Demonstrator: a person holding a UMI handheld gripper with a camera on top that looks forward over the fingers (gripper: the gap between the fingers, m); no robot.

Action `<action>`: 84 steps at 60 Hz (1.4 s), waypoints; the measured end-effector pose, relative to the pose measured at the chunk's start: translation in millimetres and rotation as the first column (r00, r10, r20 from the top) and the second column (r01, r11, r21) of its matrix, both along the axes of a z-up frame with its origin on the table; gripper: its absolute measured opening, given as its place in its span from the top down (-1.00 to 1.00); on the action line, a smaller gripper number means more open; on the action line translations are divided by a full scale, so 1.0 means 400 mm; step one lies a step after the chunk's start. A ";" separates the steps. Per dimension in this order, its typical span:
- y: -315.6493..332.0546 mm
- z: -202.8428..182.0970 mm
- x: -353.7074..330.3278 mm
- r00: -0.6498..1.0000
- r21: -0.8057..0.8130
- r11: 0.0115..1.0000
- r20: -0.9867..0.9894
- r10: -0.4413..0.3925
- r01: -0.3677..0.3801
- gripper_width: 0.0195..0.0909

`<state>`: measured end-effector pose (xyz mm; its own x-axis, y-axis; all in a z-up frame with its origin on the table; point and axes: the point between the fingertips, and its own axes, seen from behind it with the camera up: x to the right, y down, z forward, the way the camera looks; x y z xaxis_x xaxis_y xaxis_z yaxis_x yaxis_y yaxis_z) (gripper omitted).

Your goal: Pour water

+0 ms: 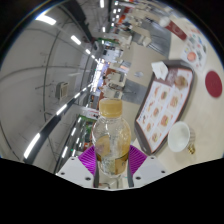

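Note:
A clear plastic bottle [111, 135] with an amber cap end stands up between my fingers, held in the air and tilted with the view. My gripper [111, 160] is shut on the bottle, both purple pads [89, 158] pressing its sides. Liquid and bubbles show inside the bottle near the pads. A white cup [179, 137] sits on the table to the right, beyond the fingers and beside a tray. The bottle's lower part is hidden behind the gripper body.
A brown-rimmed tray [186, 68] with a patterned white sheet lies ahead on the right. A red disc [212, 84] rests past the tray. Ceiling lights [47, 19] and a long room stretch away on the left. Desks with clutter [150, 35] stand far off.

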<state>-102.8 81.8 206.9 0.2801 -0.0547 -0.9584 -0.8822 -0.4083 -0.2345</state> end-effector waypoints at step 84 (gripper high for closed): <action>-0.238 -0.309 0.718 0.312 -0.147 0.989 0.940 0.135 0.016 -0.84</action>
